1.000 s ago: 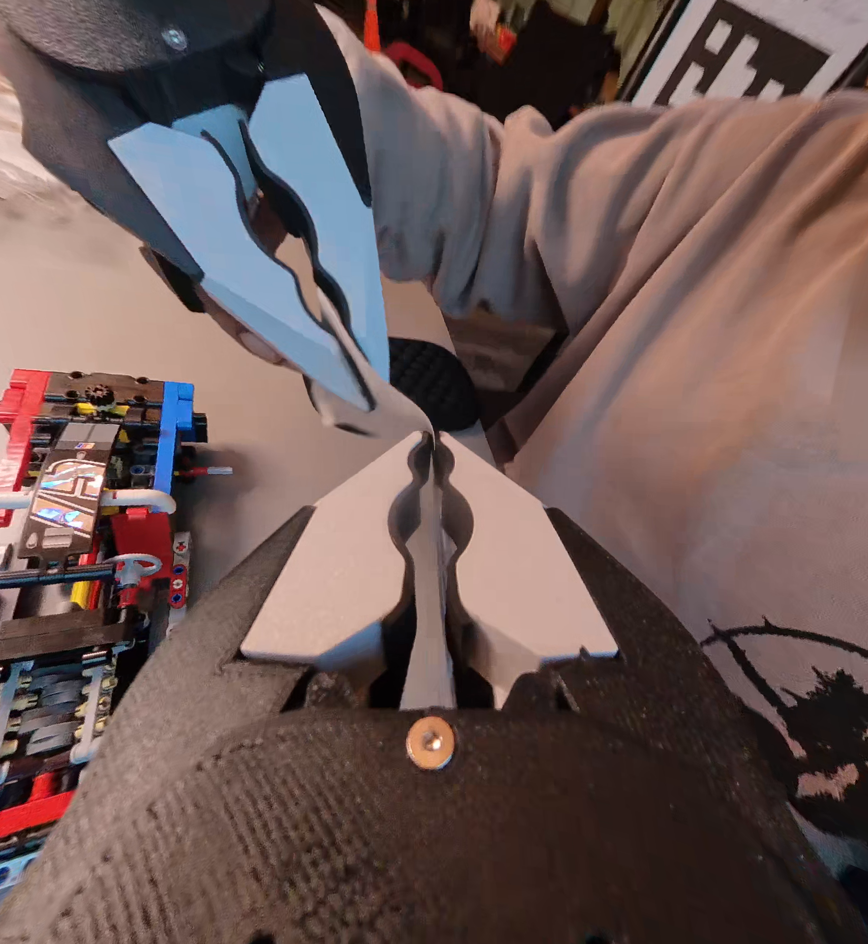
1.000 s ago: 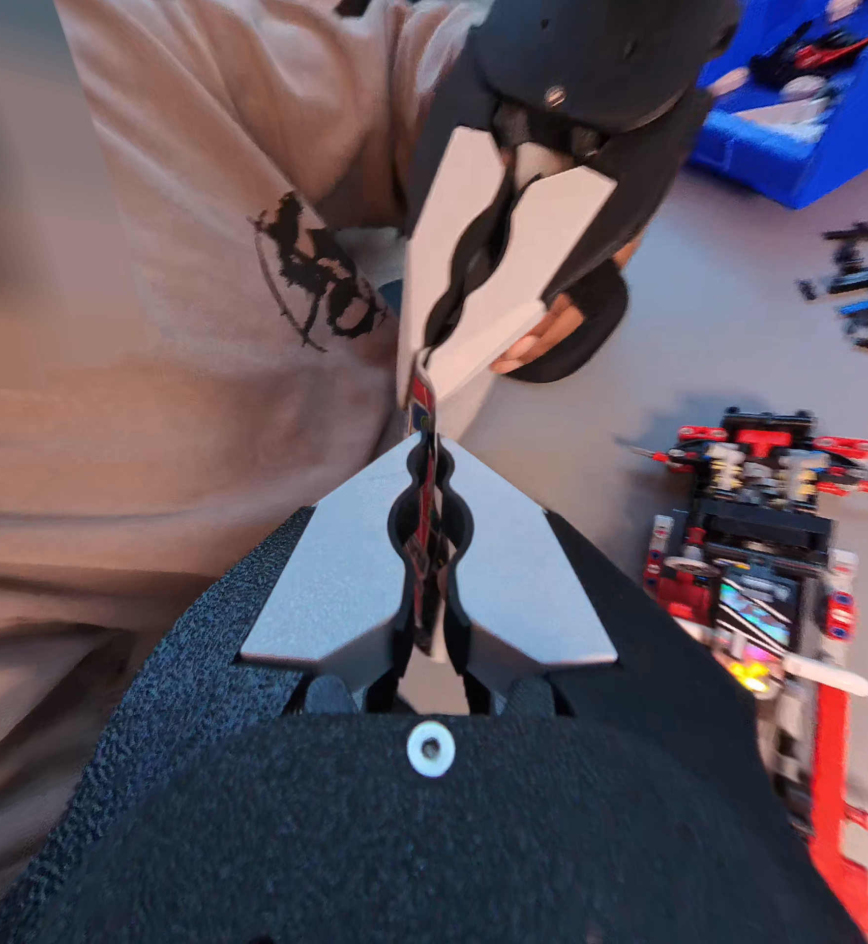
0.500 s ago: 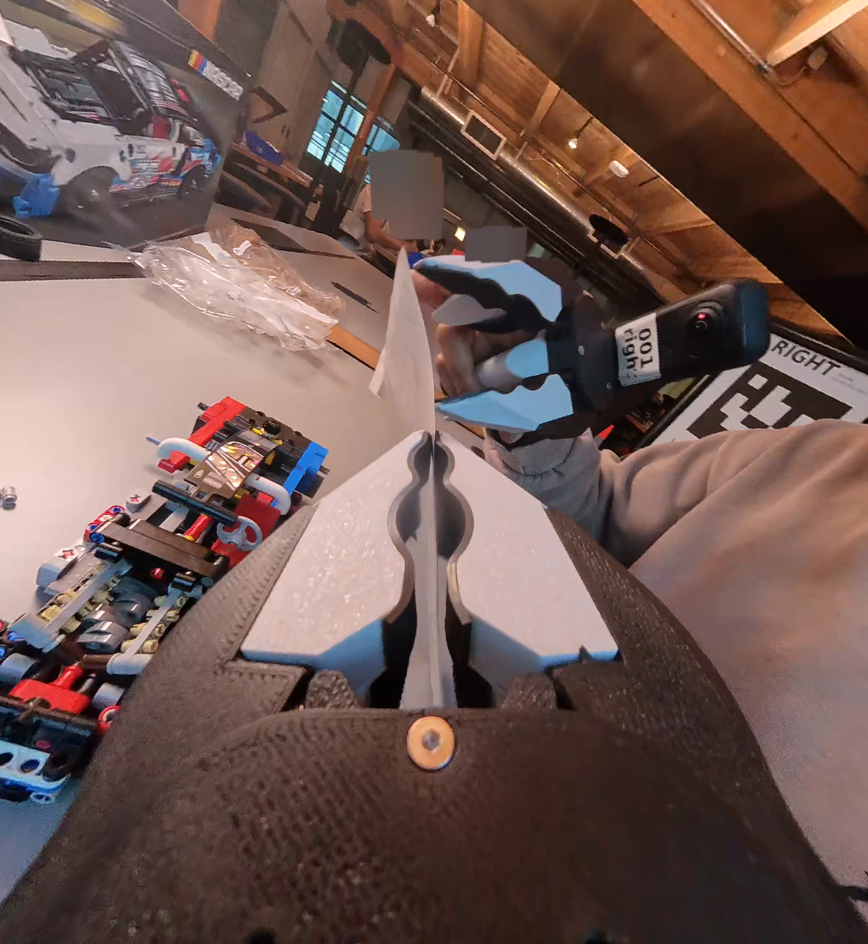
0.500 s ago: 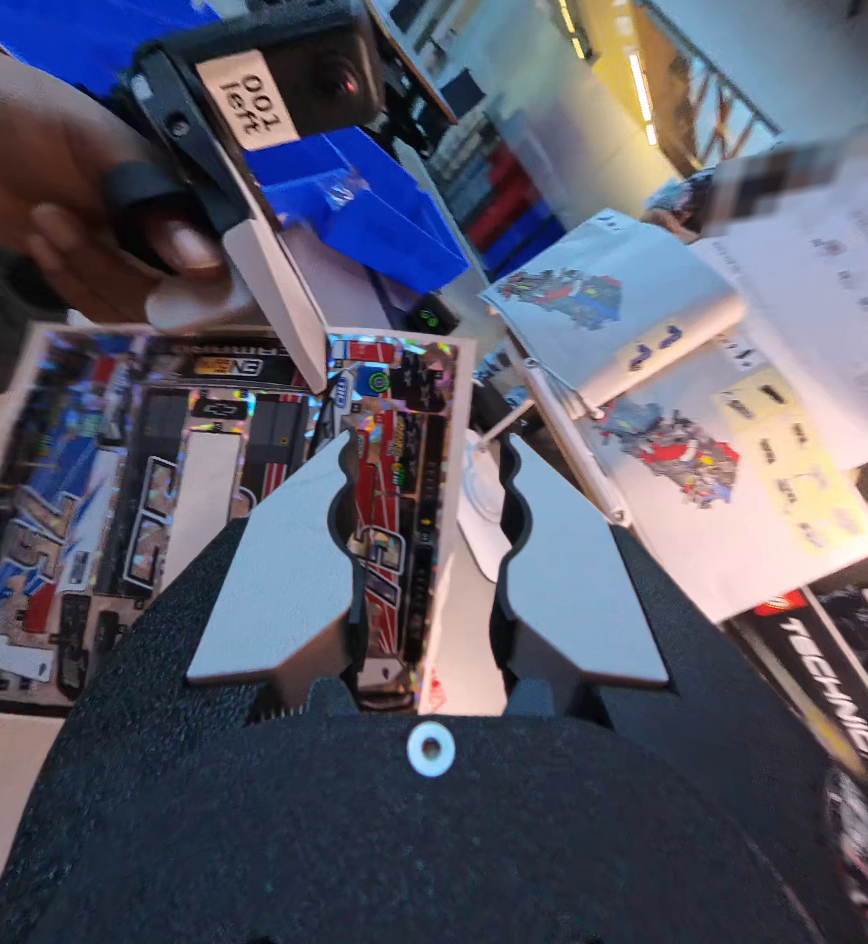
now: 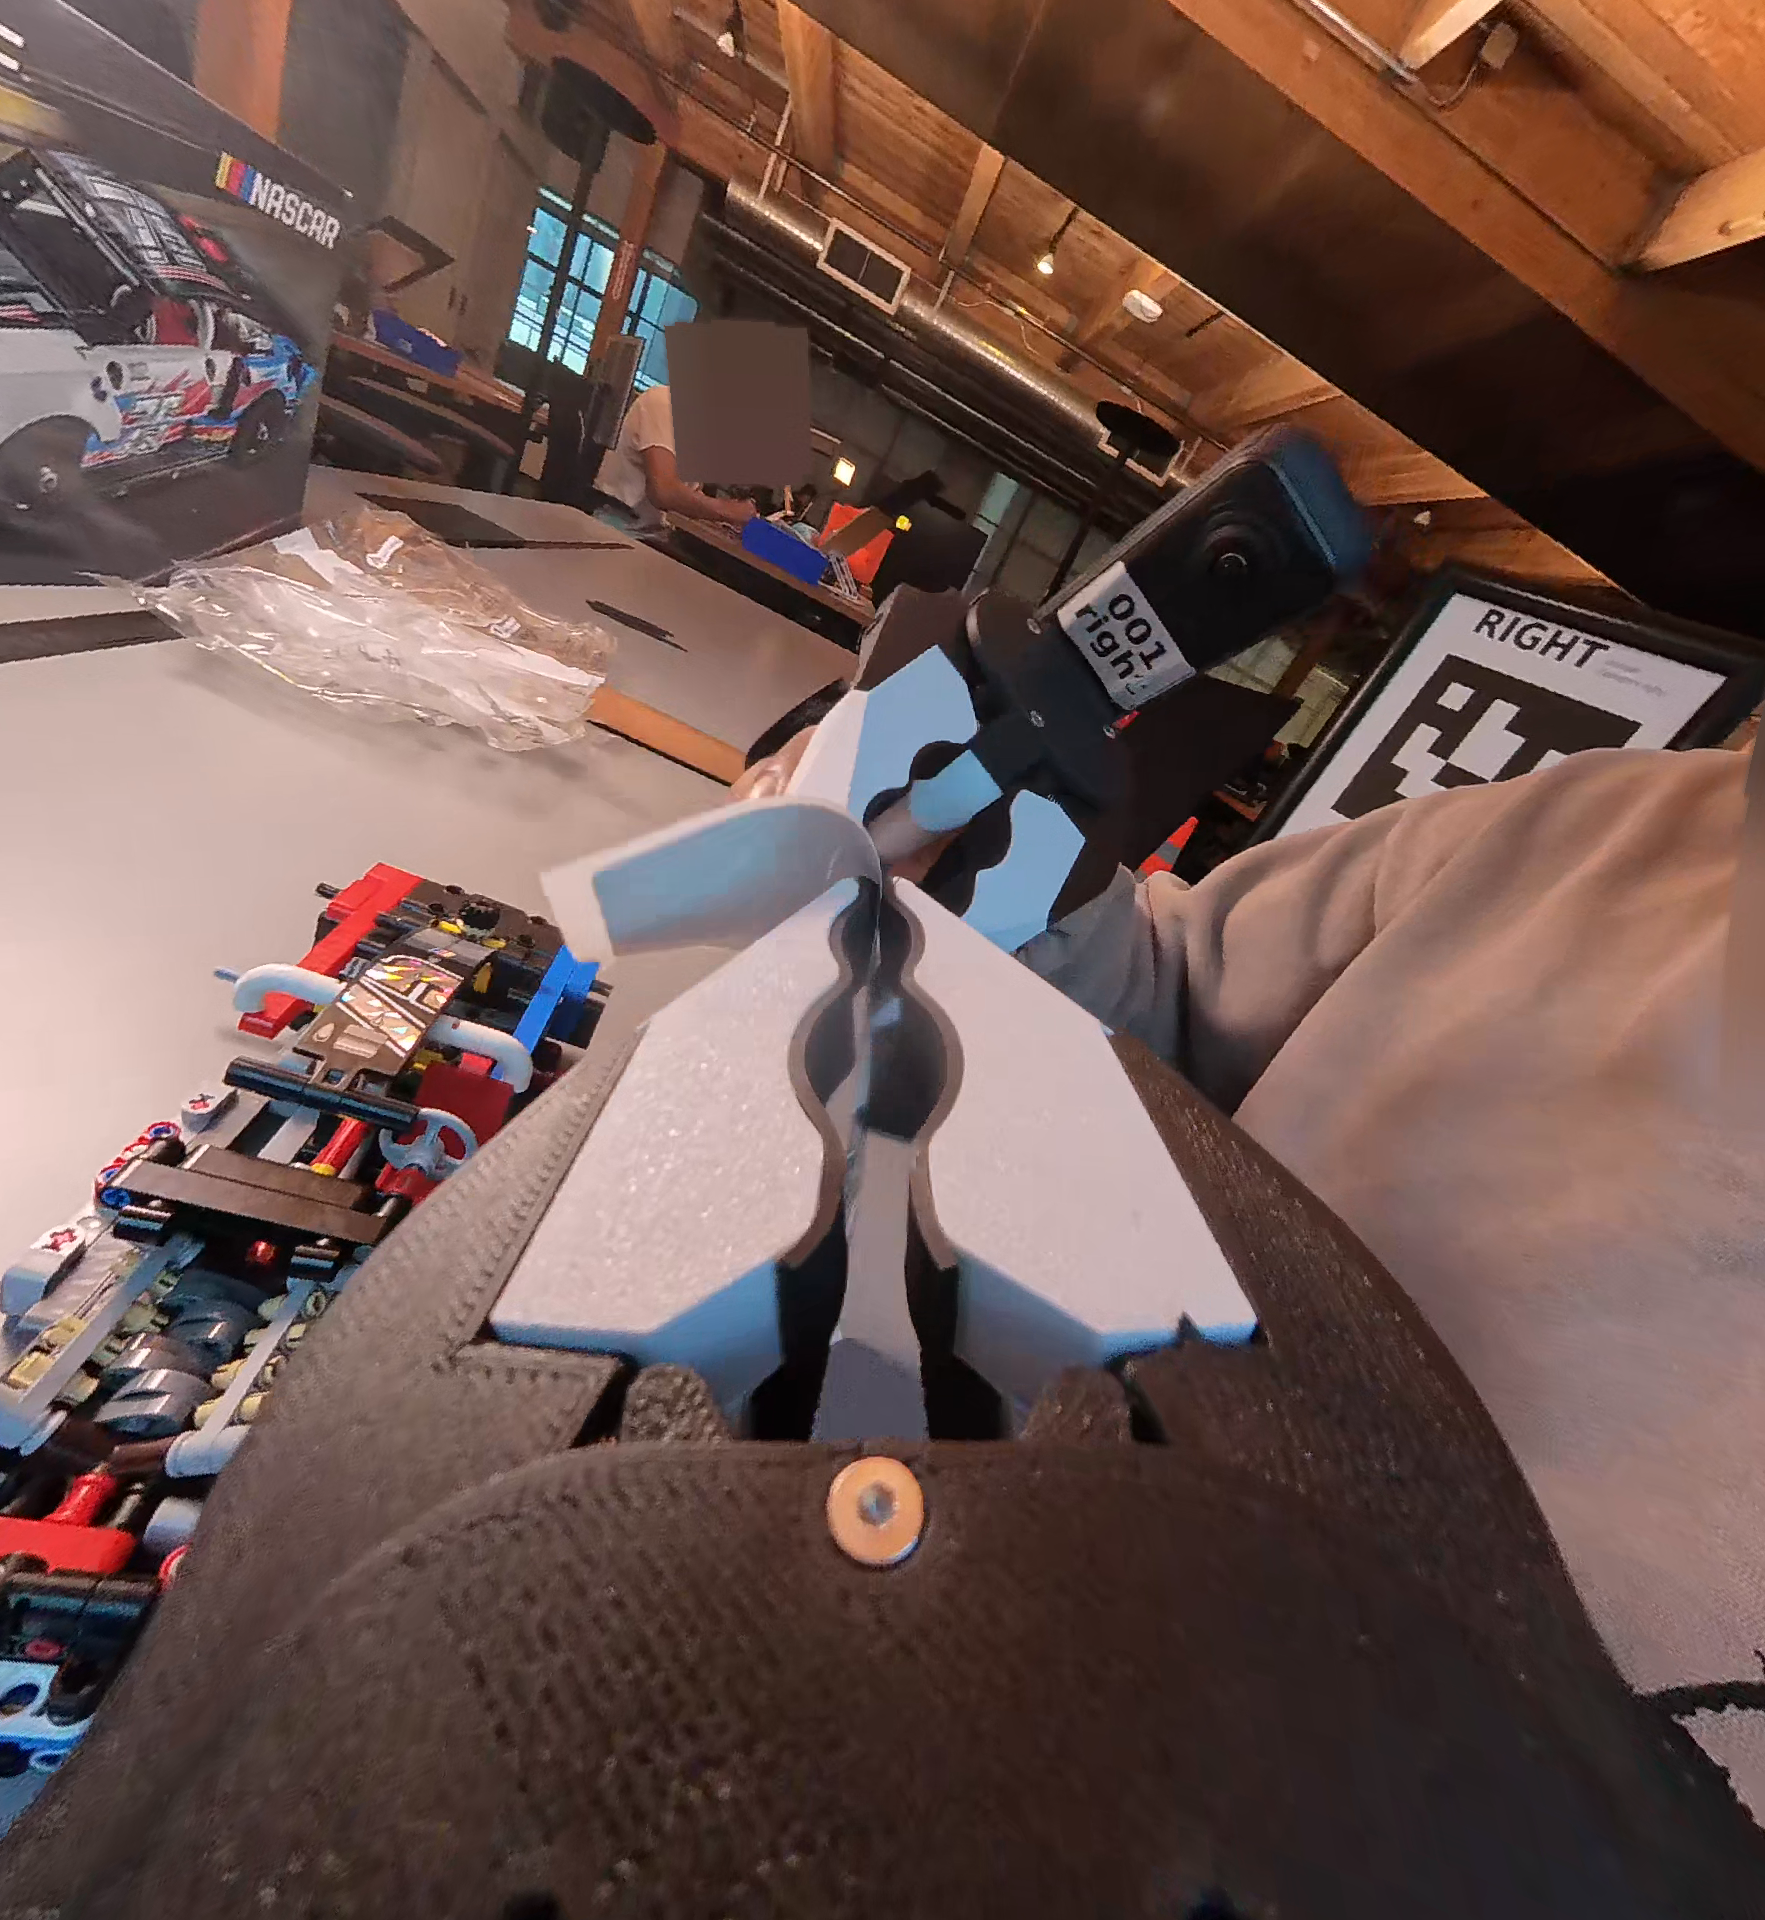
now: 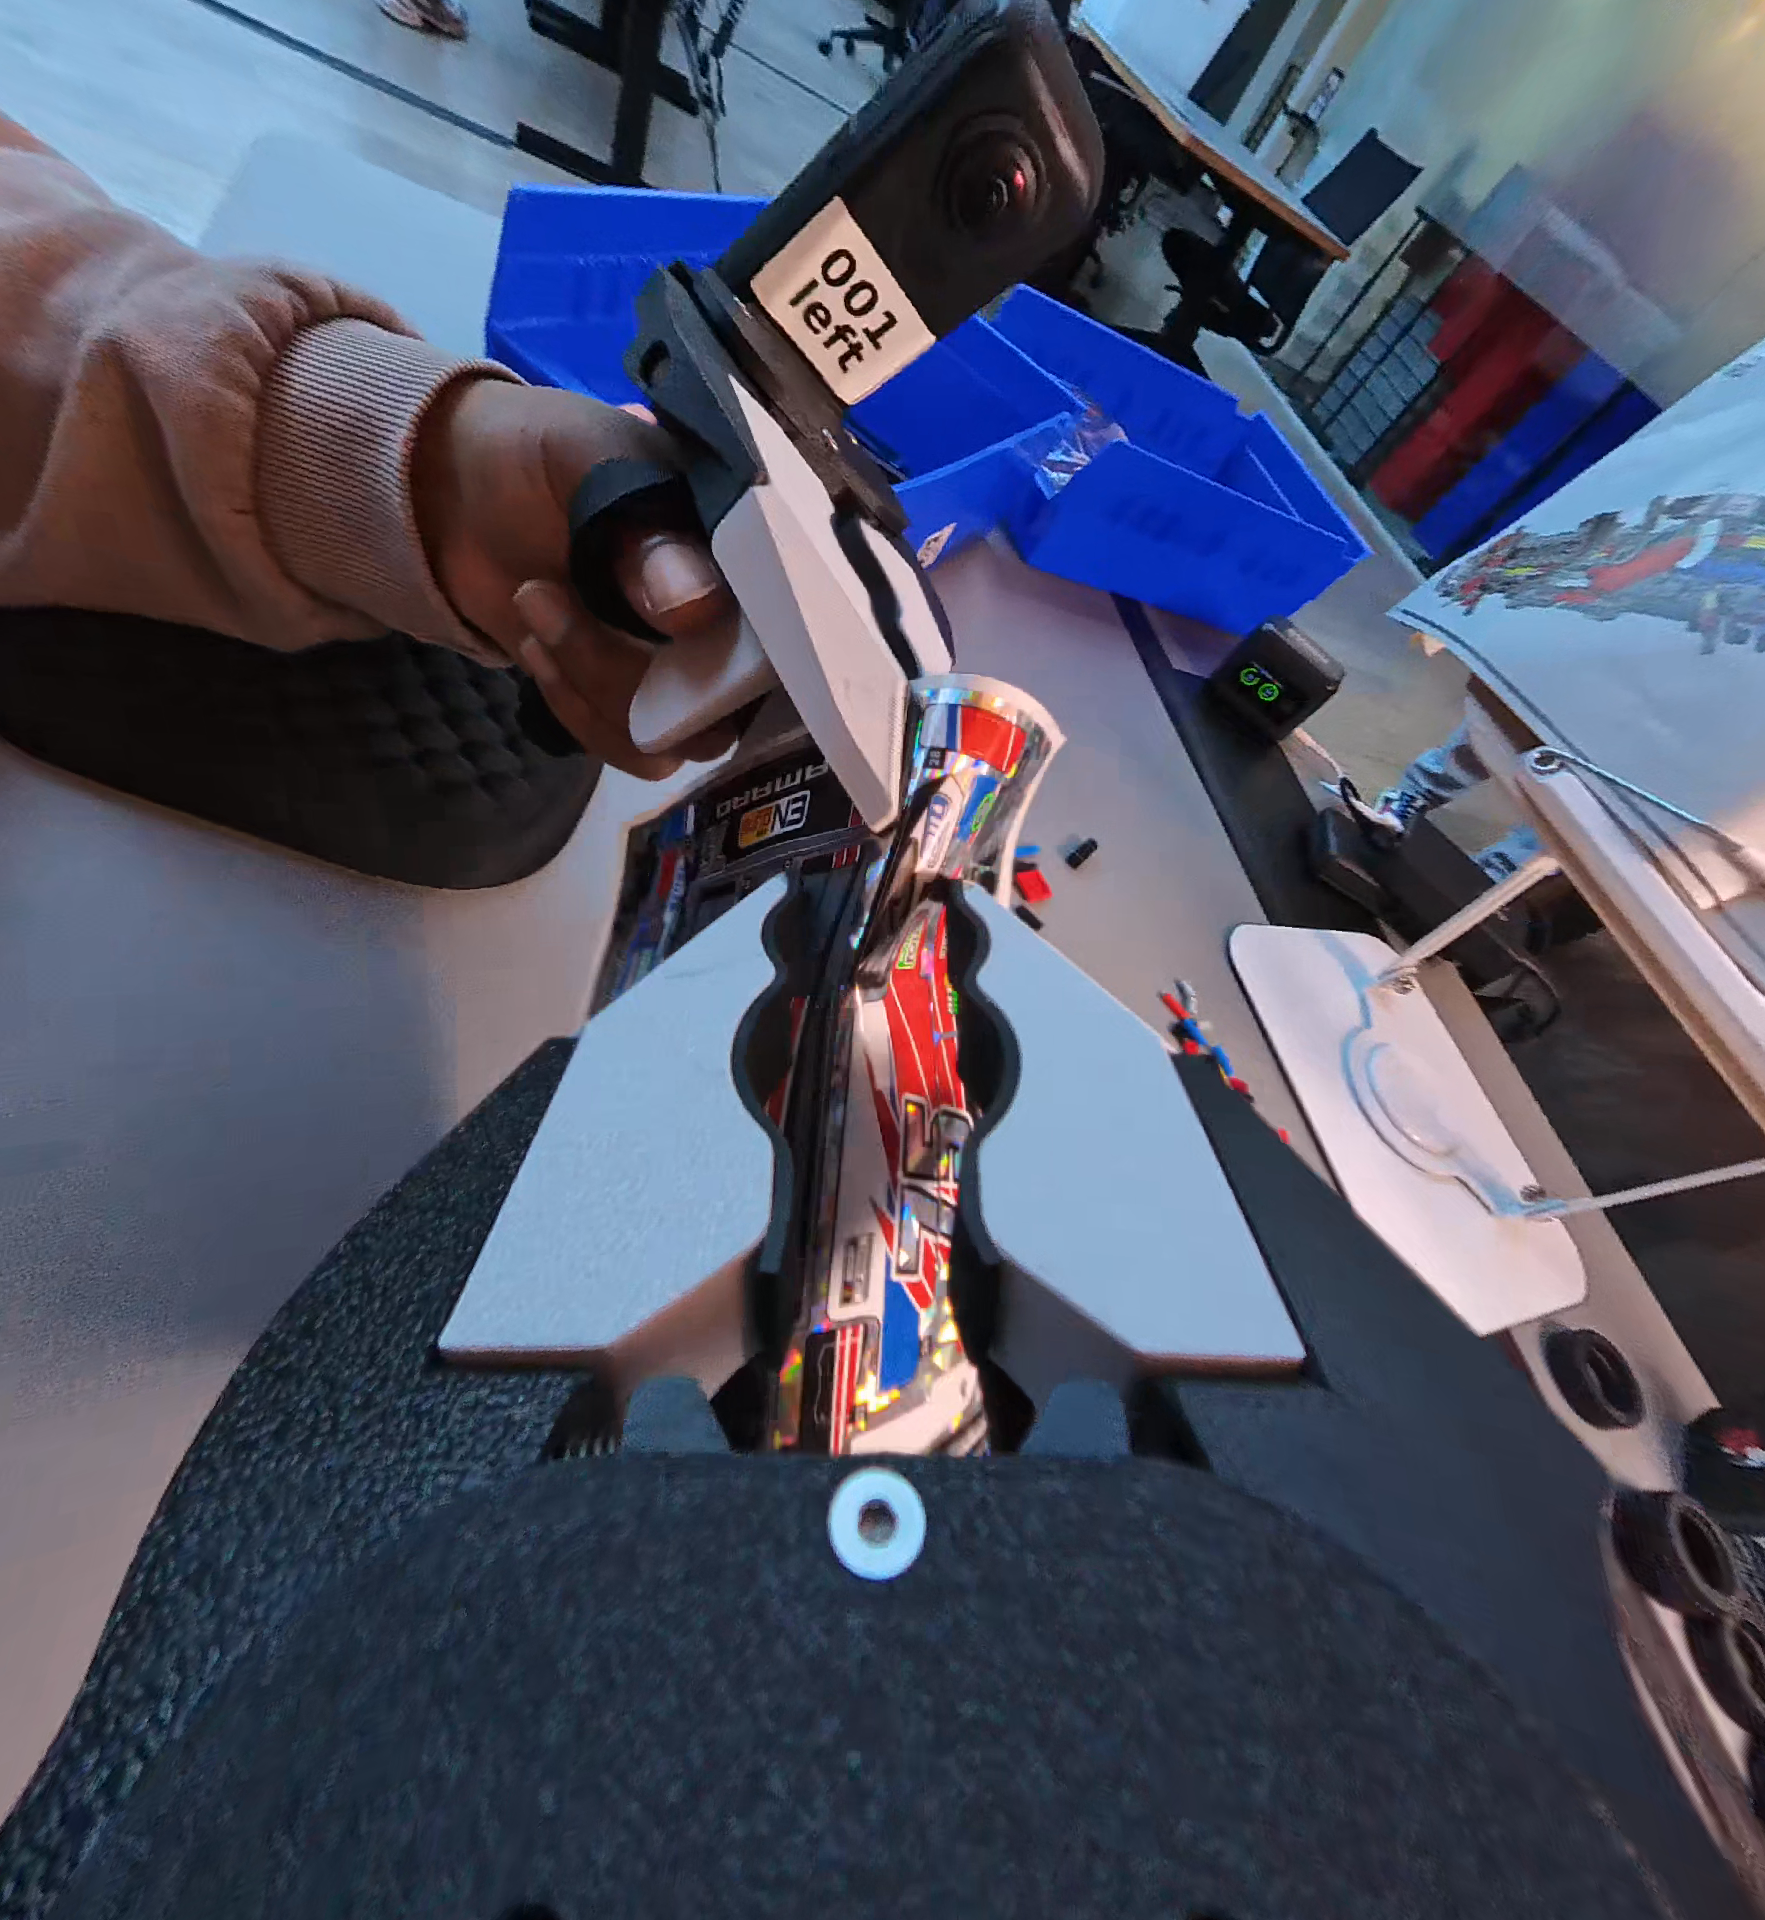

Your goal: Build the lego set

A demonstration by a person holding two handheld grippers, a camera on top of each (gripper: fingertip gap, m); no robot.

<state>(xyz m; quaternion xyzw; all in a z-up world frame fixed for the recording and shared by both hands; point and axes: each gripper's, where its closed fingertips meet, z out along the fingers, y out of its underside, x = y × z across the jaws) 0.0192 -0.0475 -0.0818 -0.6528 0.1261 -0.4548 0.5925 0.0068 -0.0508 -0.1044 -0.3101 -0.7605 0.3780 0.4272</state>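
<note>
Left wrist view: the left claw [image 5: 873, 904] is seen clamped on the sheet [image 5: 722, 878], whose white back curls toward the upper left of the frame. Half a second ago that sheet stood straight up from the tips; now it is bent over. The right claw [image 5: 899, 821], above centre, has come in close and touches the sheet. The model [image 5: 317, 1122] lies on the counter [image 5: 130, 831] at lower left, untouched.

Right wrist view: the right claw [image 6: 878, 894] is narrowed around the sheet [image 6: 899, 1122], which runs up the middle of the frame, printed side showing; half a second ago its jaws stood wide with the sheet flat behind them. A firm pinch cannot be told, since gaps remain beside the sheet. The left claw [image 6: 893, 810] bites the sheet's top end at upper centre.

A decal is probably being worked loose, so the build itself waits.
</note>
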